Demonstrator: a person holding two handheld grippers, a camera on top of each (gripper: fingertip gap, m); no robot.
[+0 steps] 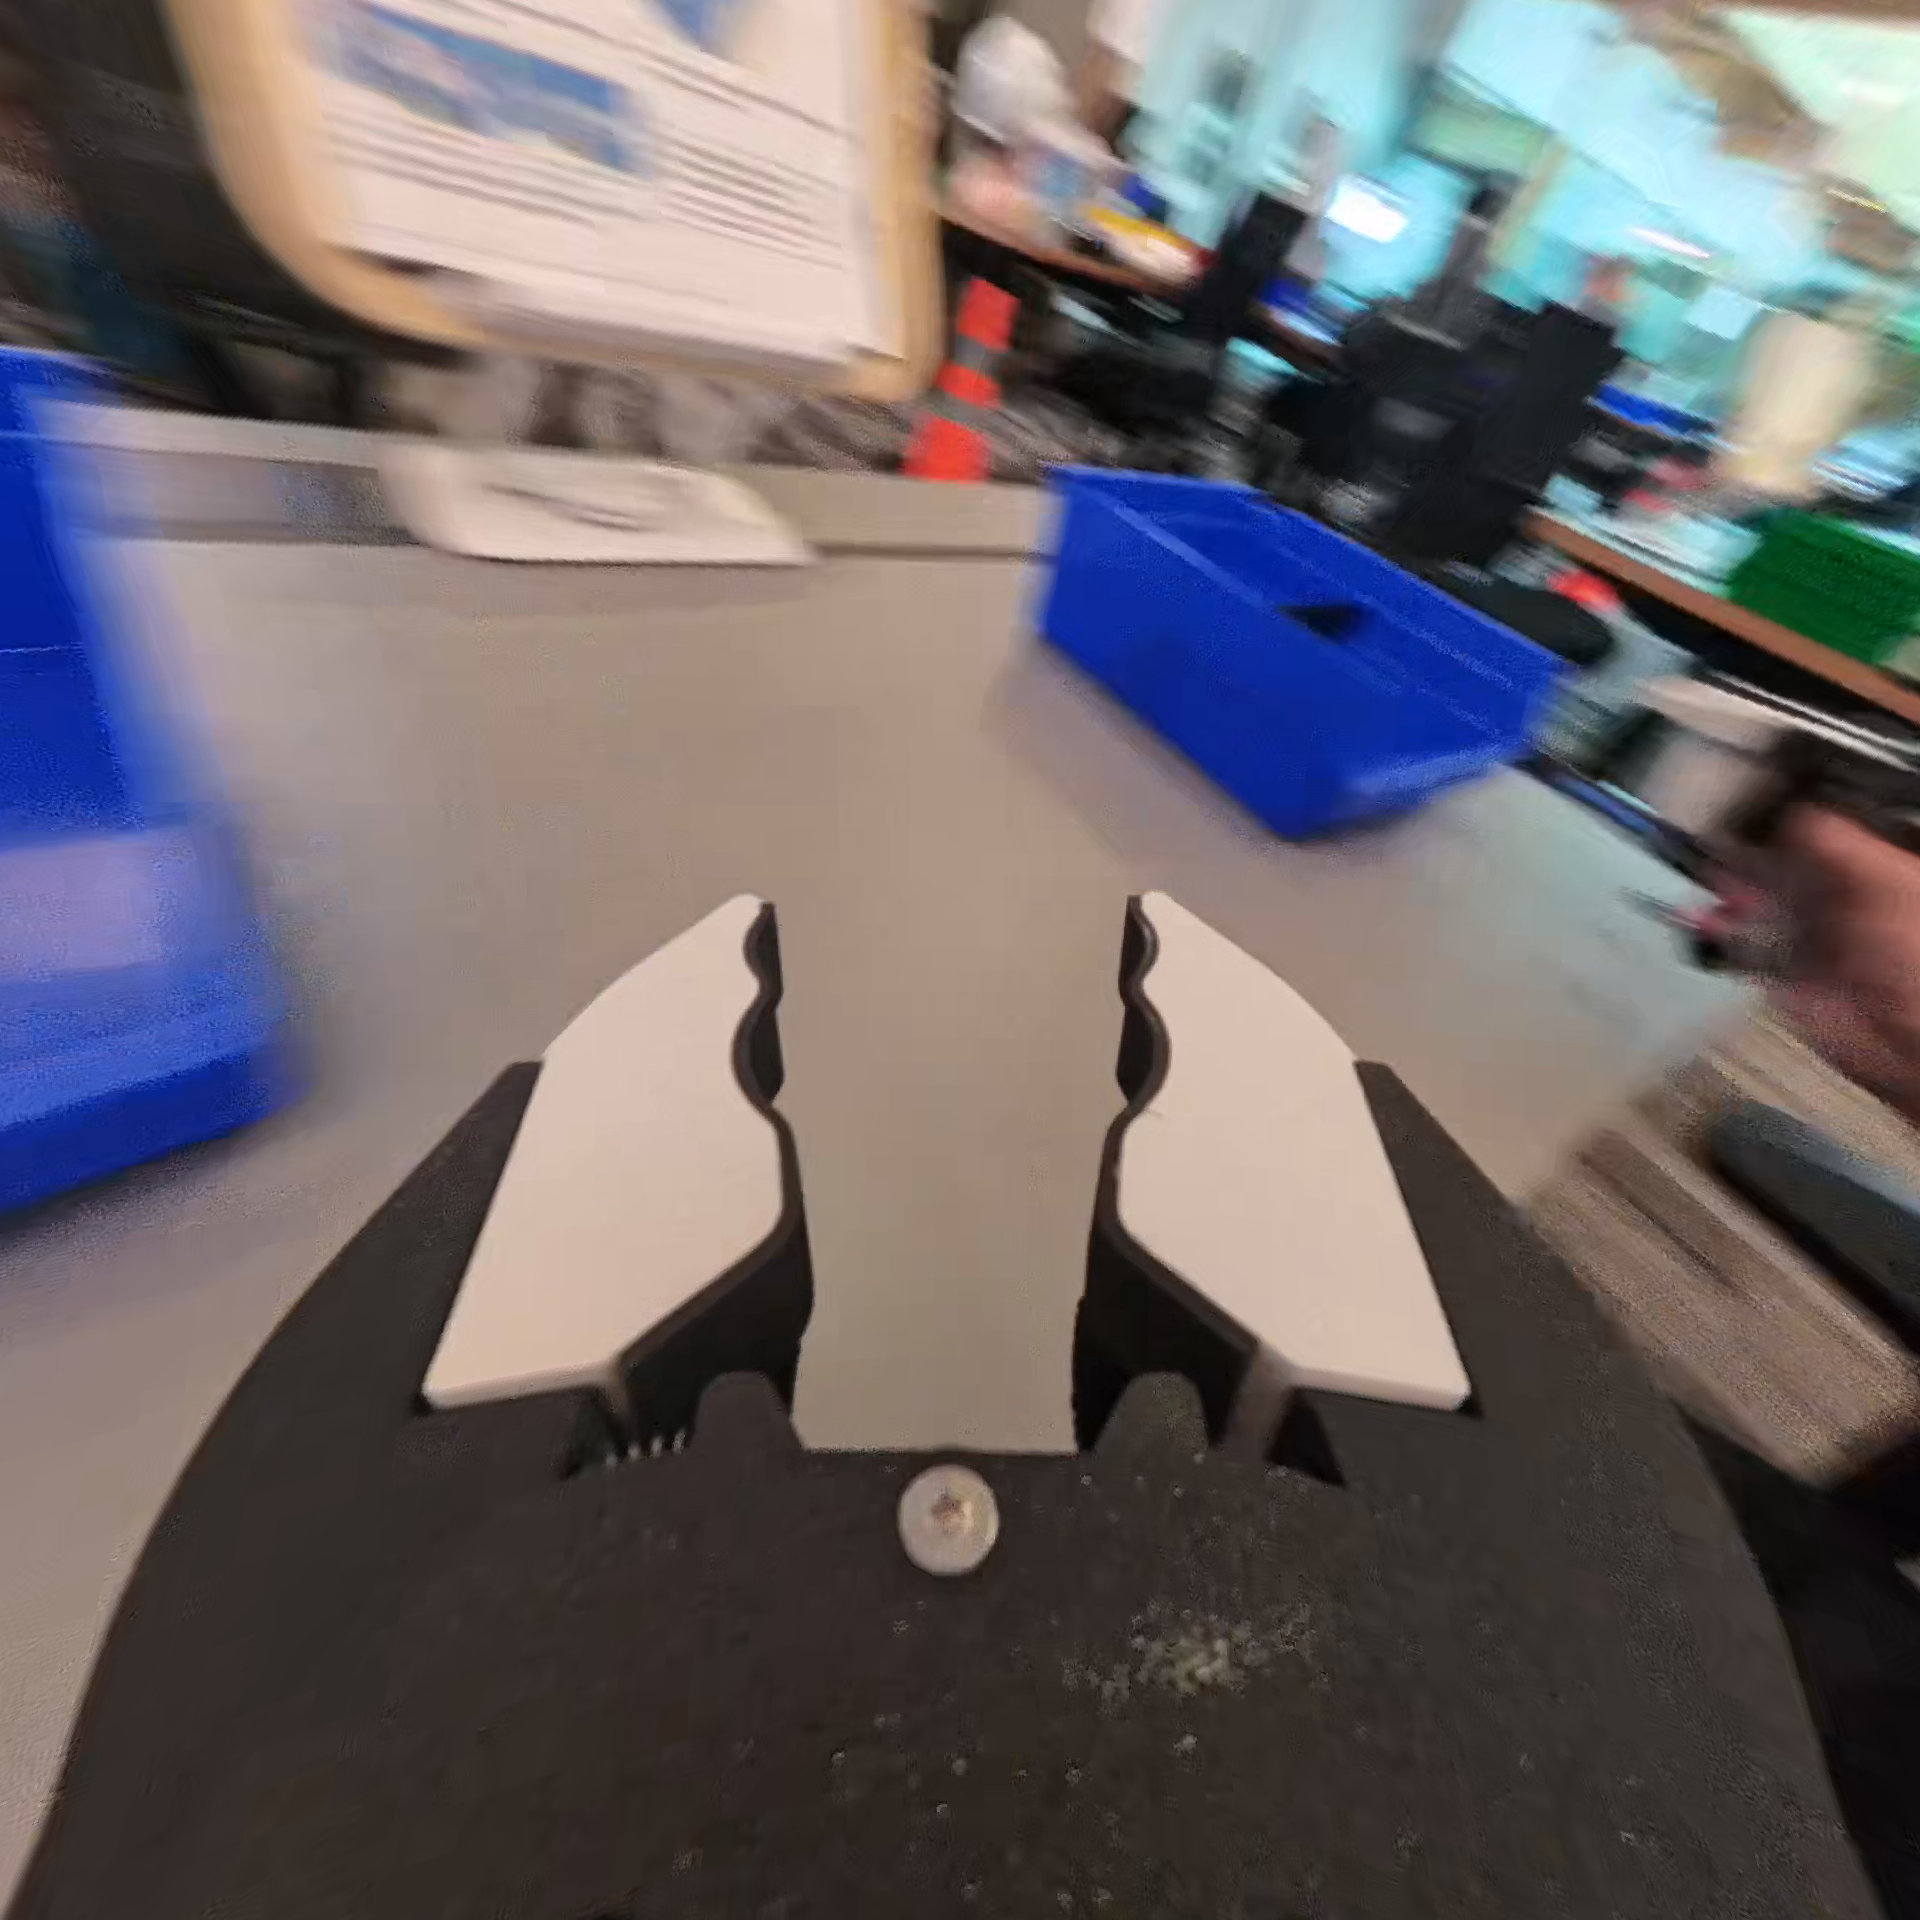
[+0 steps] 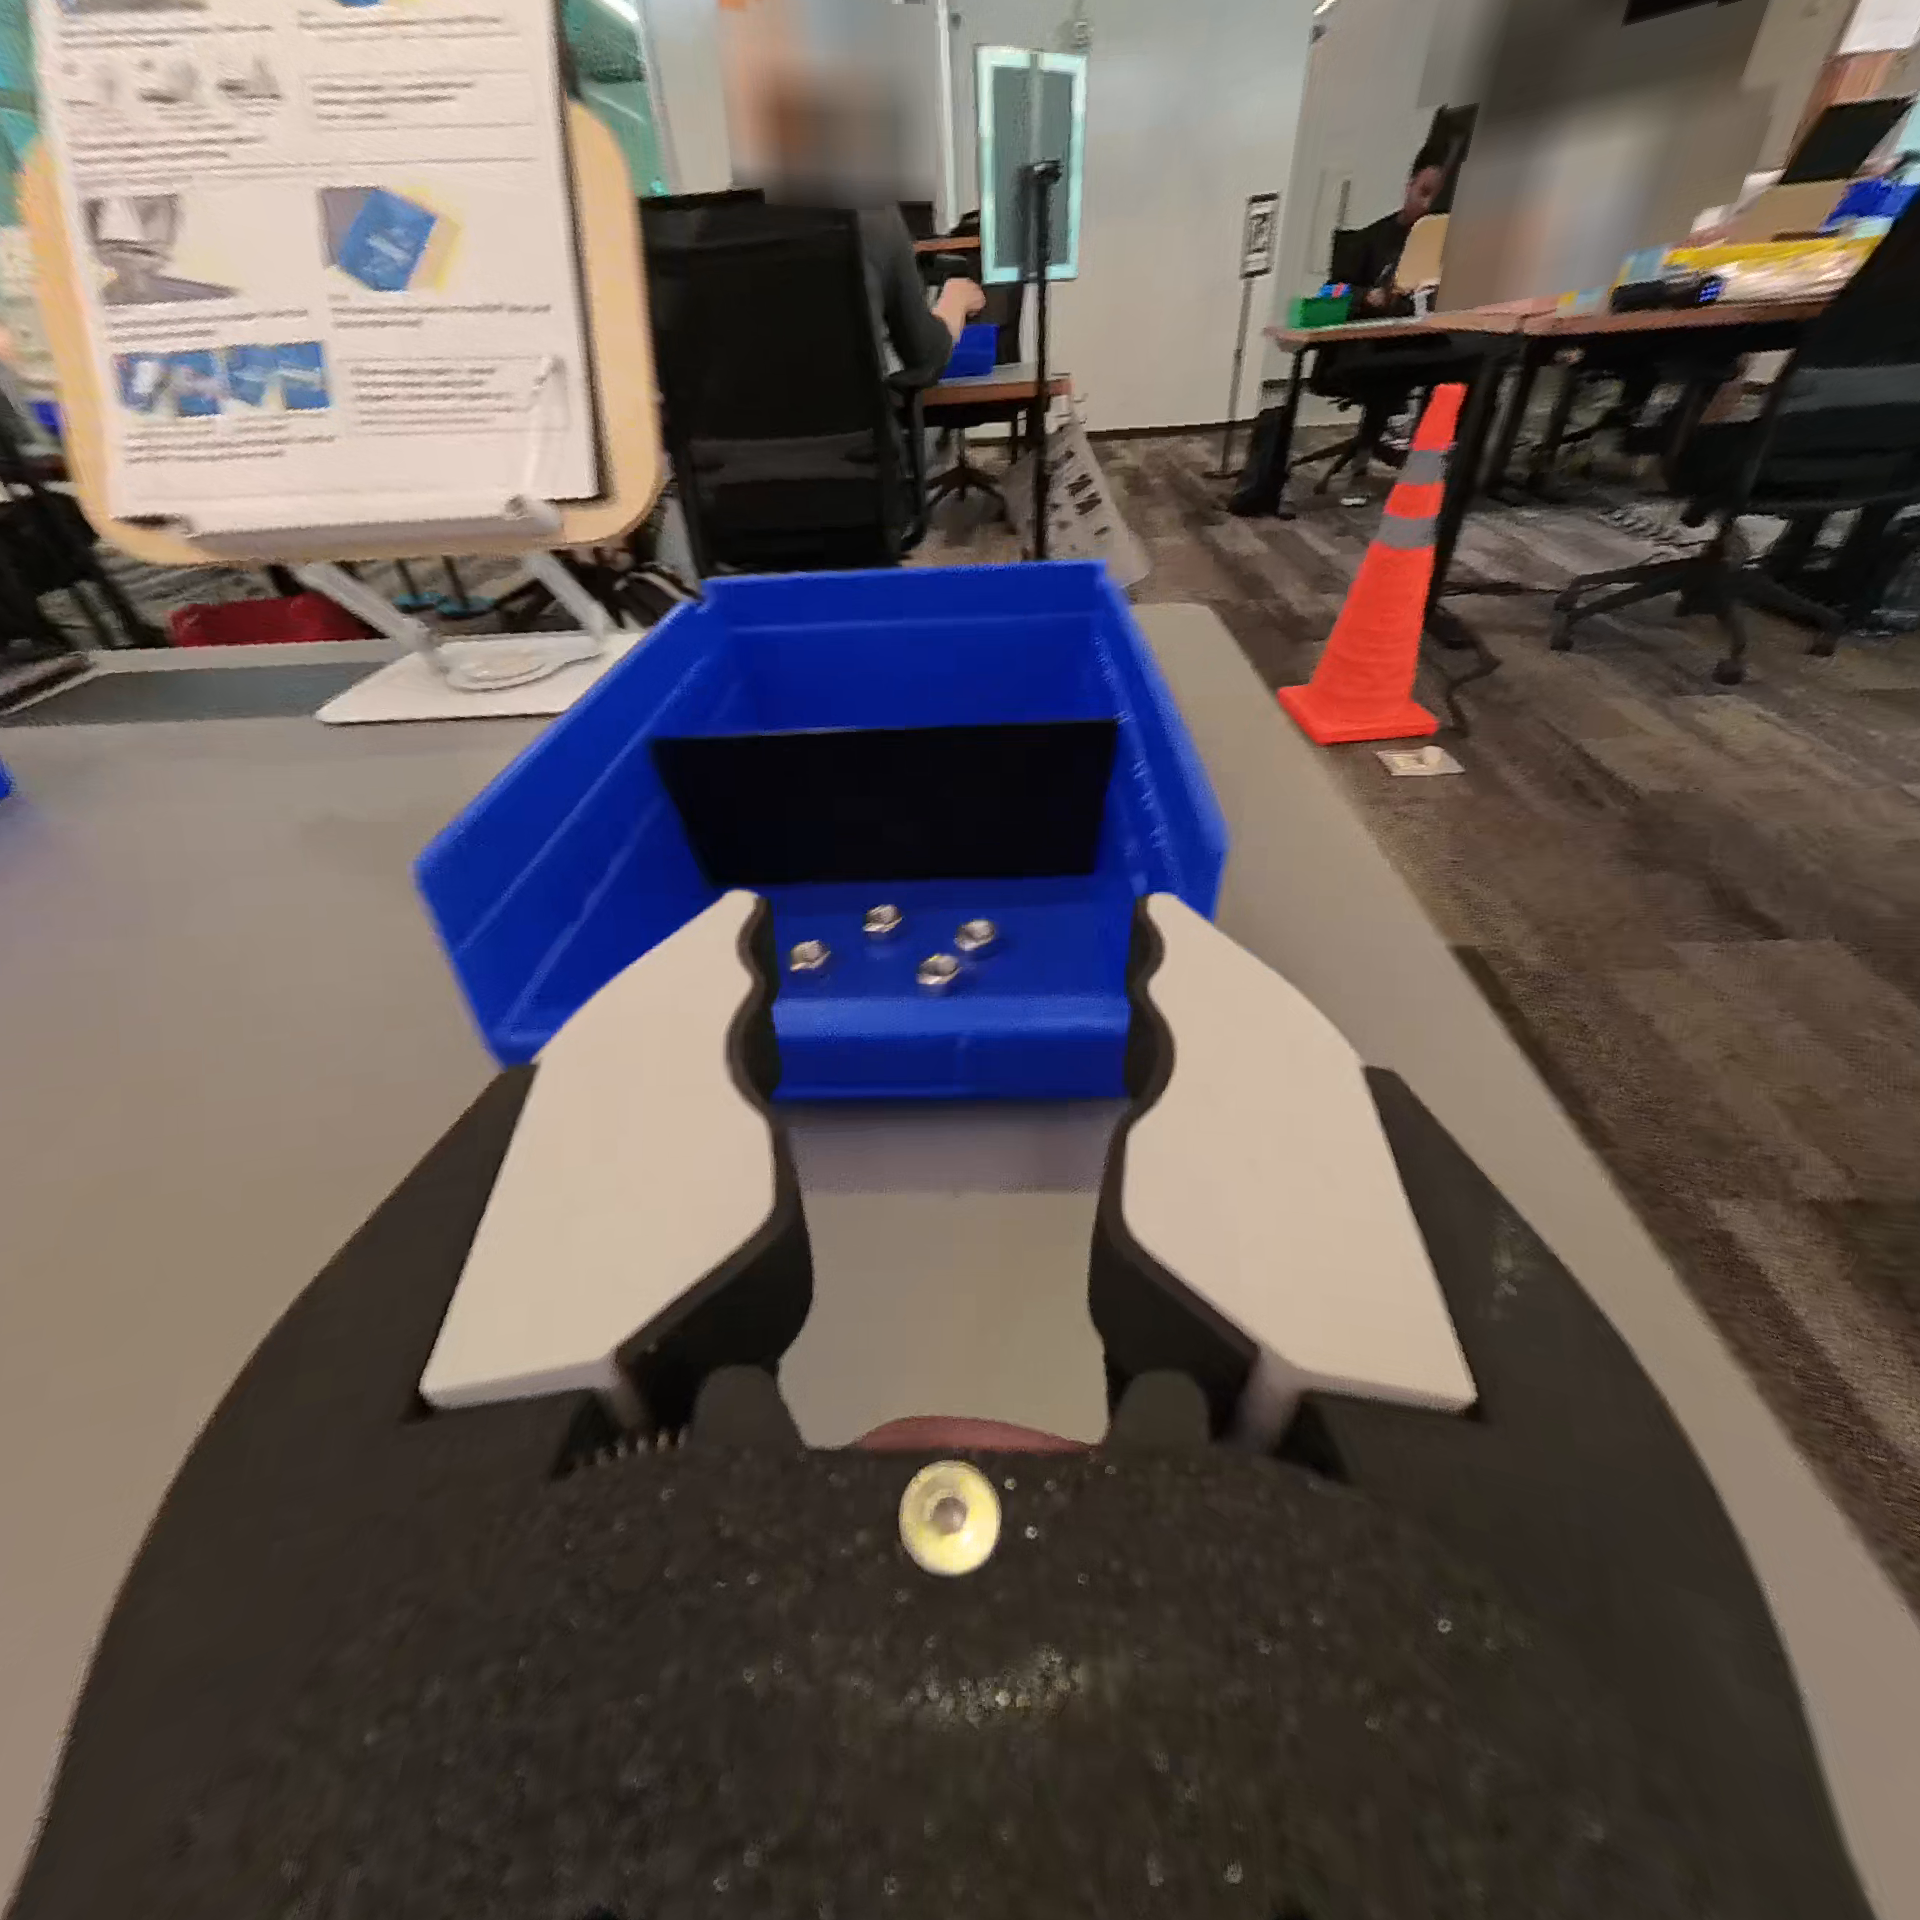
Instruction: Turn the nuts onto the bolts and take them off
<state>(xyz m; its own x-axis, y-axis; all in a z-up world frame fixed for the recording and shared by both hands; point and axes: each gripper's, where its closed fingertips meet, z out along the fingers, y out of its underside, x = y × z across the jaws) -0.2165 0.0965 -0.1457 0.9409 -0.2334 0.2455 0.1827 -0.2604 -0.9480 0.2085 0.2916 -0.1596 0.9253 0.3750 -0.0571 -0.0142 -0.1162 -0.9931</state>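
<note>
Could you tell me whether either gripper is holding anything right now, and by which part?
Nothing is held: the left gripper and right gripper are both open and empty.

Four nuts (image 2: 896,945) lie in one blue bin (image 2: 582,831); one orange cone (image 2: 1382,603) stands nearby.
</note>
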